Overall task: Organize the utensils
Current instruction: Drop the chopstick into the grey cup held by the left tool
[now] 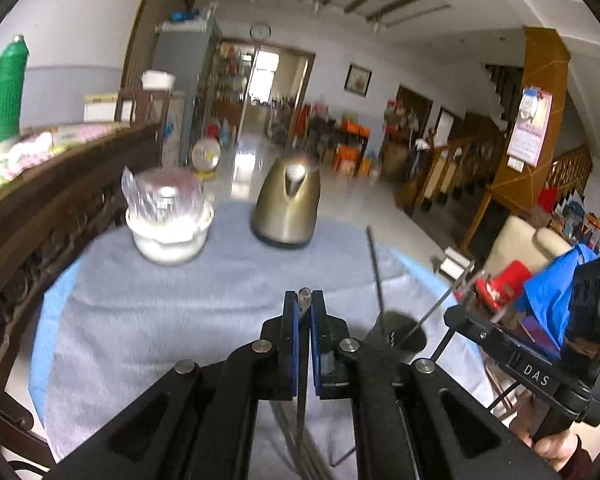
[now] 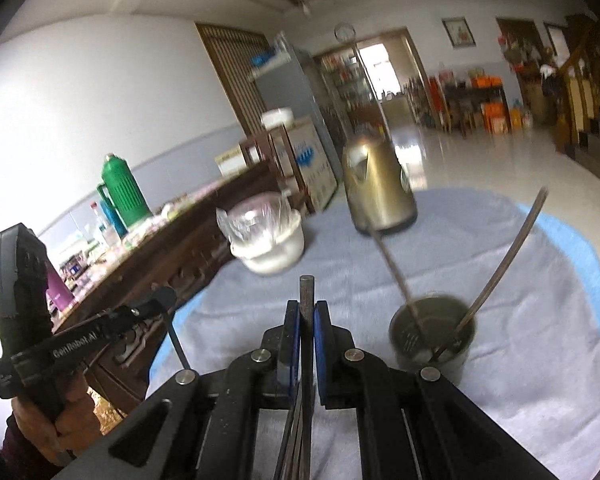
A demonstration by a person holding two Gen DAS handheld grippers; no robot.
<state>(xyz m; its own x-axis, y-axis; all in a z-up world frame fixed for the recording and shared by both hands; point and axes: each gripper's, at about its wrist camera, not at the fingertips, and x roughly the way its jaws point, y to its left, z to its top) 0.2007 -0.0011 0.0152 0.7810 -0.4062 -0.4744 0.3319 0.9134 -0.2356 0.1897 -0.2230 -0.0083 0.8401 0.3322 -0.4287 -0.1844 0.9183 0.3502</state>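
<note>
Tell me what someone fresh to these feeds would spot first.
Each claw, left claw and right claw, is shut on a thin metal utensil handle, dead centre of its own view. Right of them on the grey cloth stands a dark metal cup with two utensils already leaning in it. Farther back sit a brass-coloured kettle and a white bowl covered in plastic.

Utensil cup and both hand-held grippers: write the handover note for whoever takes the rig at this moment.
Left hand-held gripper: shut on a thin metal utensil handle, end poking past the fingertips.
Right hand-held gripper: shut on another utensil handle, likewise.
Dark cup stands on the grey cloth, right of both grippers, near side of the kettle.
Done: two utensils already lean in the cup.
Left: drop both held utensils into the cup. Frames are blurred, so their type is unclear.
</note>
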